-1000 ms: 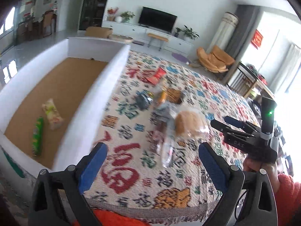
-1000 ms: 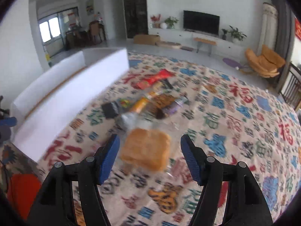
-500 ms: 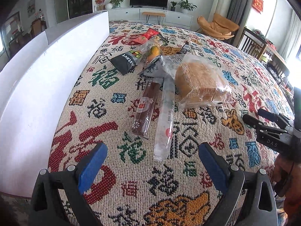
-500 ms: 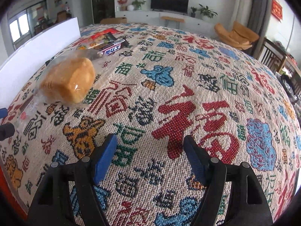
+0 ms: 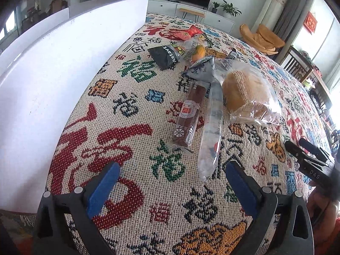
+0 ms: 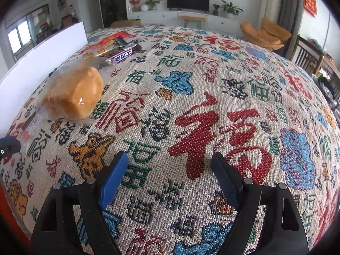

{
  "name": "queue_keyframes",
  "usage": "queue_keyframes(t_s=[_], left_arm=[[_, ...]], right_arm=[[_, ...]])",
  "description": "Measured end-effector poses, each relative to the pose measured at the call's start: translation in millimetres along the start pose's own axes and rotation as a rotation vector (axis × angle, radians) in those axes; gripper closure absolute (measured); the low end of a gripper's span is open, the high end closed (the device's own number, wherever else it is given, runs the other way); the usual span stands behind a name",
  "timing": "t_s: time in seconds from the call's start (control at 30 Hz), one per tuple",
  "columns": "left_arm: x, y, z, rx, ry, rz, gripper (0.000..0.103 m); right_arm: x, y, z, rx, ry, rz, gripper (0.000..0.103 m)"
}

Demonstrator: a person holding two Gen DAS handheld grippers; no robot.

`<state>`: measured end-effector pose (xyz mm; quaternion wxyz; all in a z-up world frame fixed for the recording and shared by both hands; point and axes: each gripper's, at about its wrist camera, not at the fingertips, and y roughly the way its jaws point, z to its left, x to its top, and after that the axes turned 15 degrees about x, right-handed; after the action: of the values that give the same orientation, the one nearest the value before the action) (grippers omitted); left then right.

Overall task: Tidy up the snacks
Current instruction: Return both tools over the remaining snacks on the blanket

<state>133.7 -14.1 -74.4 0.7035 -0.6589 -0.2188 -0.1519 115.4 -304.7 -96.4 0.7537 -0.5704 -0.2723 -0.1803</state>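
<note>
Both grippers hang low over the patterned cloth (image 5: pixel 131 97) with nothing between their pads, so the work stands between picks: a snack has to be chosen and reached for. The left gripper (image 5: pixel 170 176) is wide and empty, aimed at the near end of the snack cluster. Just beyond its tips lie a brown bar (image 5: pixel 188 114) and, touching it on the right, a long clear pack (image 5: pixel 211 131); right of those sits the bagged bread (image 5: pixel 246 93). Farther off are a grey pouch (image 5: pixel 201 69), a black packet (image 5: pixel 166 56), an orange snack (image 5: pixel 198 52) and a red packet (image 5: pixel 189 33). The white box (image 5: pixel 63 70) runs along the left of the cloth, its inside hidden from here. The right gripper (image 6: pixel 170 165) has just been opening and now stands wide, with only bare cloth between its jaws; in its view the bread (image 6: pixel 74 93) lies to the far left, well apart from its tips. The next move is probably the left gripper's: ease forward and down until its pads straddle the brown bar or the clear pack across the narrow width, then close gently, since the wrappers look slick and the two packs touch, so one could drag the other along.
</note>
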Motion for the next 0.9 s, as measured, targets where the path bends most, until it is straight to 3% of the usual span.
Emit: queue_keyframes(t_s=[0.27, 0.9], left_arm=[[-0.8, 1.7, -10.8, 0.049, 0.049, 0.004, 0.001], [-1.3, 0.4, -4.6, 0.015, 0.018, 0.004, 0.001]], right_arm=[[-0.1, -0.2, 0.0, -0.001, 0.000, 0.000, 0.019], [-0.2, -0.2, 0.0, -0.003, 0.001, 0.000, 0.019]])
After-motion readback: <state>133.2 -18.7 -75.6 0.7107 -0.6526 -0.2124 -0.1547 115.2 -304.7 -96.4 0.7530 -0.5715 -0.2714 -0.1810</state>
